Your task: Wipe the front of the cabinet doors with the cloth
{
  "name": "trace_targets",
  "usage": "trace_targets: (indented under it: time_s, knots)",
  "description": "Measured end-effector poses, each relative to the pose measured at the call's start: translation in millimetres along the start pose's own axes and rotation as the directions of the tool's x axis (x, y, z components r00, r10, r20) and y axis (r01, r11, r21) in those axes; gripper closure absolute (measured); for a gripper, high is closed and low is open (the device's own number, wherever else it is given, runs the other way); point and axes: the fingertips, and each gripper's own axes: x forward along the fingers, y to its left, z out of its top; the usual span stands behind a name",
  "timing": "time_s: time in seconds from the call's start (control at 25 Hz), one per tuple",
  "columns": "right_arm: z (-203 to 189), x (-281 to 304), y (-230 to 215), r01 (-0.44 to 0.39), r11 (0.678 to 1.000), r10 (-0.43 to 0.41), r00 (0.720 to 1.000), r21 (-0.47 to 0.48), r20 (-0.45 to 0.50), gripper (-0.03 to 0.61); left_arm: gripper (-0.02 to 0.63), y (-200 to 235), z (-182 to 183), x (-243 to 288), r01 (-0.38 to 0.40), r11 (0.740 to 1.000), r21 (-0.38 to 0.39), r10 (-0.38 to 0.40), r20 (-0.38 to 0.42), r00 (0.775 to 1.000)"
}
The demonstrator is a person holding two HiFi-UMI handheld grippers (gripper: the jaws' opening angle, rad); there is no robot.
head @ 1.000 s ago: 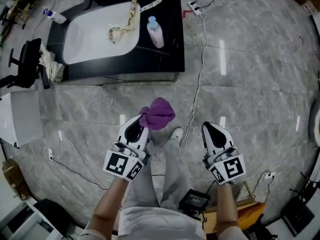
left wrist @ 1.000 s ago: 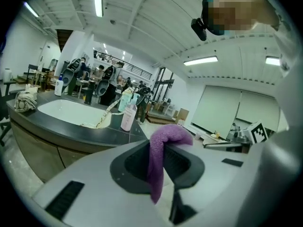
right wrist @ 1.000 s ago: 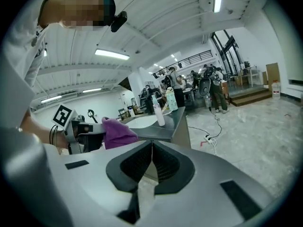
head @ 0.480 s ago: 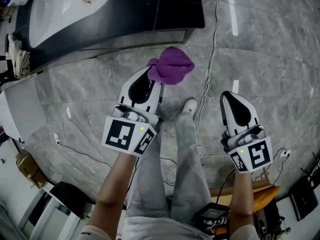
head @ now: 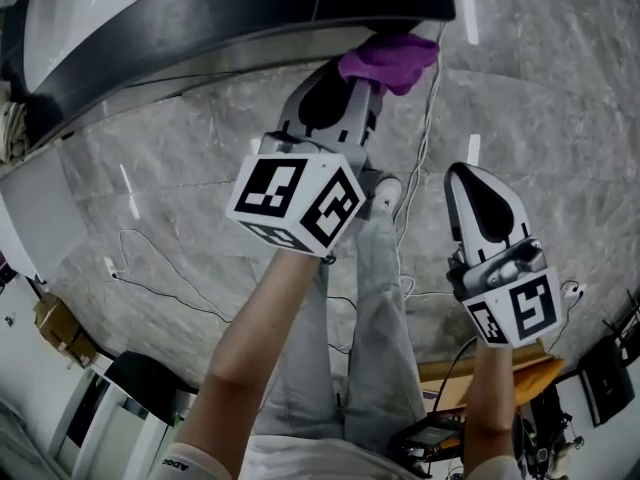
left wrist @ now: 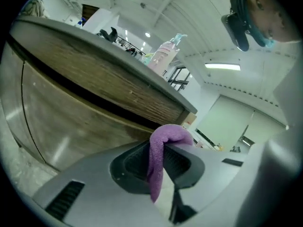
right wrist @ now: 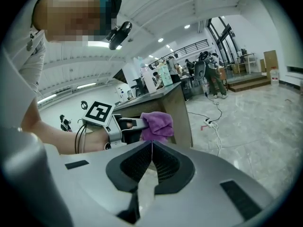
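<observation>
A purple cloth (head: 388, 60) is pinched in my left gripper (head: 352, 80), which is raised toward the cabinet (head: 200, 63) under the dark counter. In the left gripper view the cloth (left wrist: 161, 150) hangs from the shut jaws, and the wood-grain cabinet door (left wrist: 61, 122) fills the left side just beyond them. I cannot tell whether the cloth touches the door. My right gripper (head: 478, 183) hangs lower on the right, jaws shut with nothing between them. From the right gripper view, the left gripper (right wrist: 124, 126) and the cloth (right wrist: 156, 125) show beside the cabinet's corner.
A white sink (head: 90, 13) is set in the dark counter (head: 330, 8). A pink bottle (left wrist: 163, 56) stands on top. Cables (head: 425, 148) trail over the grey marble floor (head: 560, 108). A white box (head: 35, 228) sits at left. My legs and shoe (head: 385, 193) are below.
My left gripper has risen and moved forward with the cloth, from mid-floor to the cabinet front under the counter edge. The right gripper has stayed about where it was.
</observation>
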Motion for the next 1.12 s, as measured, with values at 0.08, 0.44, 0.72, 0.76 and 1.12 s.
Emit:
trace_targets:
  time_s: [0.08, 0.44, 0.72, 0.76, 1.12]
  knots:
    - [0, 2, -2, 0.014, 1.000, -0.014, 1.000, 0.005, 0.000, 0.551, 0.555, 9, 1, 7, -0.014, 1.000, -0.028, 0.014, 0.008, 1.000]
    - [-12, 13, 4, 0.078, 0.996, -0.078, 0.997, 0.034, 0.002, 0.551, 0.555, 57, 15, -3, -0.032, 0.997, -0.068, 0.033, 0.017, 0.999]
    - [-11, 58, 54, 0.037, 0.999, -0.037, 0.999, 0.029, 0.007, 0.551, 0.555, 123, 37, -40, -0.069, 0.996, -0.055, 0.071, 0.035, 0.997]
    - [-11, 65, 63, 0.026, 0.999, -0.026, 1.000, 0.024, 0.005, 0.551, 0.555, 133, 41, -47, -0.077, 0.996, -0.050, 0.079, 0.035, 0.996]
    - [-3, 116, 134, -0.053, 0.998, 0.053, 0.998, -0.024, -0.015, 0.551, 0.555, 217, 76, -106, -0.172, 0.983, -0.057, 0.175, 0.055, 0.983]
